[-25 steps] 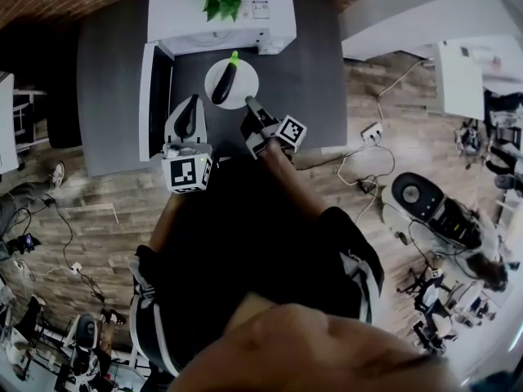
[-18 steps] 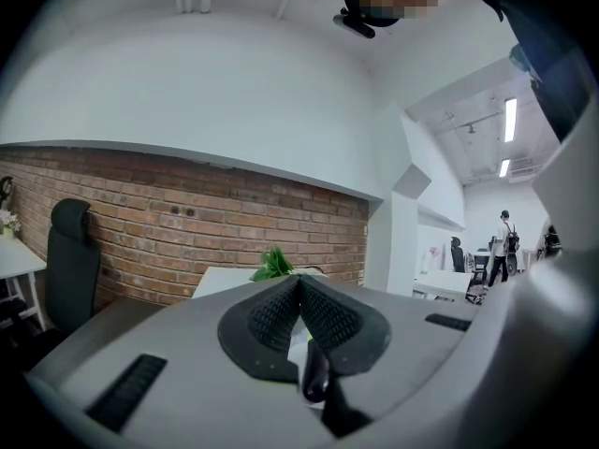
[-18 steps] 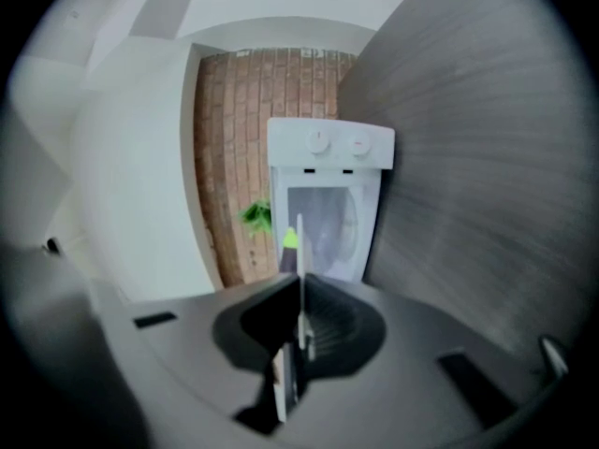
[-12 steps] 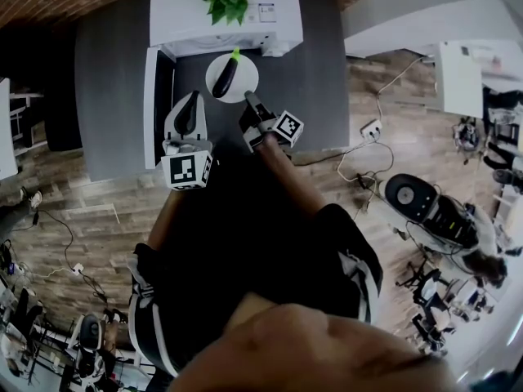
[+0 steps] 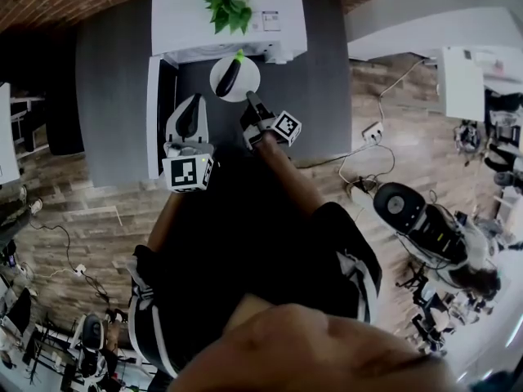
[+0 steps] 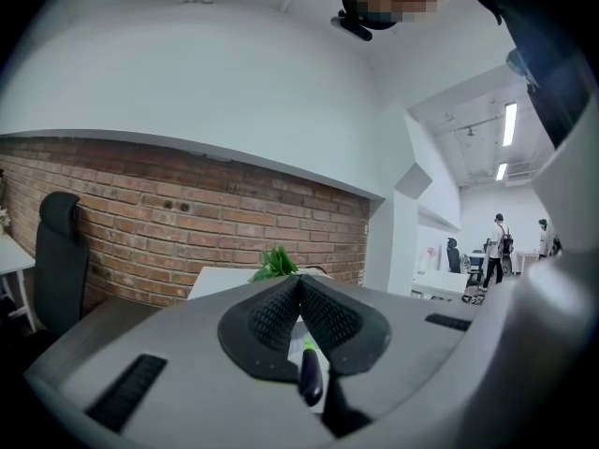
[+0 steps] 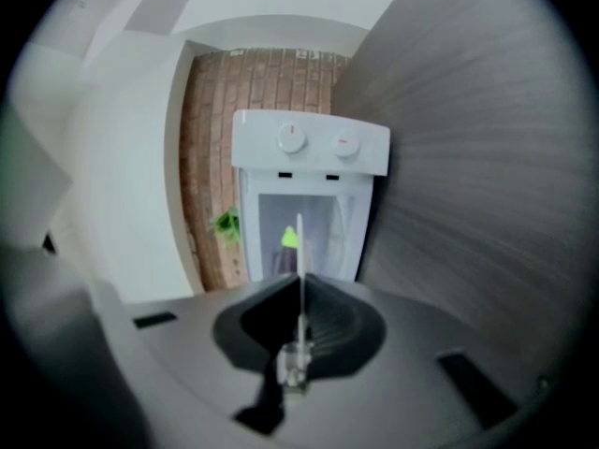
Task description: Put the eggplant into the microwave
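A dark purple eggplant (image 5: 228,76) with a green stem lies on a round white plate (image 5: 248,73) just in front of the white microwave (image 5: 188,23). Its door (image 5: 152,113) stands swung open to the left. My right gripper (image 5: 248,97) is shut on the plate's near rim. In the right gripper view the plate (image 7: 299,241) shows edge-on between the jaws, with the eggplant's green tip (image 7: 289,238) before the open microwave (image 7: 311,148). My left gripper (image 5: 193,104) is shut on nothing, left of the plate near the door. The eggplant (image 6: 310,379) shows below its jaws.
A green plant (image 5: 226,1) sits on top of the microwave. The dark grey table (image 5: 310,64) runs to a near edge by my grippers. A cable and socket (image 5: 373,129) lie on the wooden floor to the right, near a round device (image 5: 400,202).
My right gripper has carried the plate with the eggplant closer to the microwave's opening. The left gripper moved forward a little alongside the door.
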The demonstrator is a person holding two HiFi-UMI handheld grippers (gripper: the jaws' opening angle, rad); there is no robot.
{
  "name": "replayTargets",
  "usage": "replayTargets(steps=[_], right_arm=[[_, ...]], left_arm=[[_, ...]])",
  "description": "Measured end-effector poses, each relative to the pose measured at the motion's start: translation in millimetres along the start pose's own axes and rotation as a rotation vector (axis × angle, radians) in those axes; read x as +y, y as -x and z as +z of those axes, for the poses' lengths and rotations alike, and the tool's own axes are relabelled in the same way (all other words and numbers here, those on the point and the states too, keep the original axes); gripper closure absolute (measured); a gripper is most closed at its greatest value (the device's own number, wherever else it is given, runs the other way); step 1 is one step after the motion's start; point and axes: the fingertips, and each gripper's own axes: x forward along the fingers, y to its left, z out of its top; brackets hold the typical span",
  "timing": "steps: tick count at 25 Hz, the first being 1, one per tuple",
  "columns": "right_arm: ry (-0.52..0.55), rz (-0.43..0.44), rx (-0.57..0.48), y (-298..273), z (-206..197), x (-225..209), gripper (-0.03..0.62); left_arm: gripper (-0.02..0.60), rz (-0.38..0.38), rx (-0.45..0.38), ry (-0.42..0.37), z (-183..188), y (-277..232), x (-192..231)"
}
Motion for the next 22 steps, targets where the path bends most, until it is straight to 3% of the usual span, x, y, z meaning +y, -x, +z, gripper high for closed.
replayTargets(steps=[22], right_arm=[[0.002, -0.009, -0.058, -76, 34, -42, 0.557]], left_arm=[[0.545, 0.035, 0.05, 0.037, -16, -24, 26]])
